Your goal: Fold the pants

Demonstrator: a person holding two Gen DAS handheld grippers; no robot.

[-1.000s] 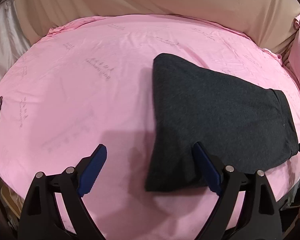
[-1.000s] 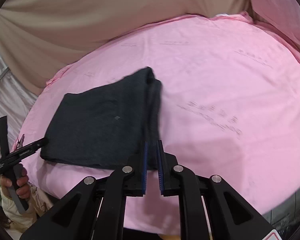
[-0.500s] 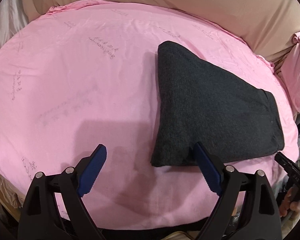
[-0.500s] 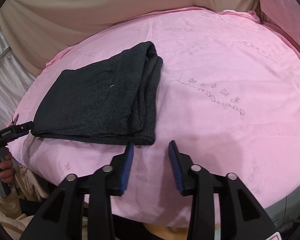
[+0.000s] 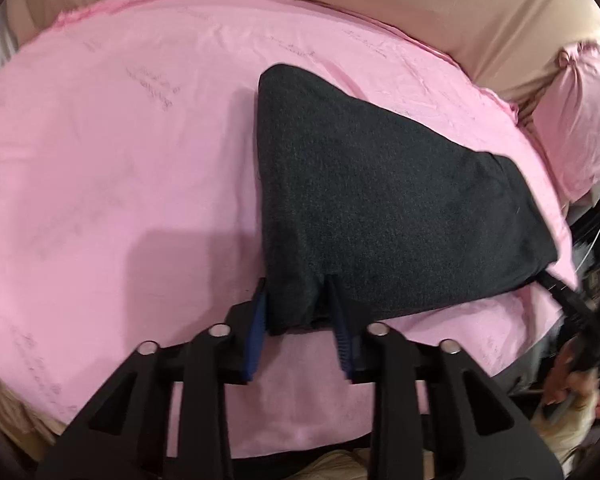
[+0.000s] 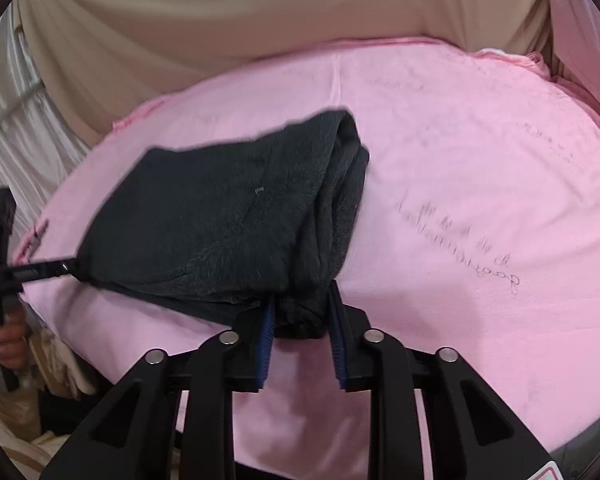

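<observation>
On the pink printed sheet (image 5: 120, 168), your folded dark grey knit pants (image 5: 372, 200) lie flat; your left claw (image 5: 298, 312) and right claw (image 6: 302, 312) each clamp a near corner.

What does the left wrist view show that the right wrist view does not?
Only the left wrist view shows the left gripper closed on a near corner of the folded dark grey knit pants, and a pink pillow. Only the right wrist view shows the right gripper gripping the stacked fold edge, and a silvery curtain. Both show the pants on the pink sheet with beige fabric behind.
</observation>
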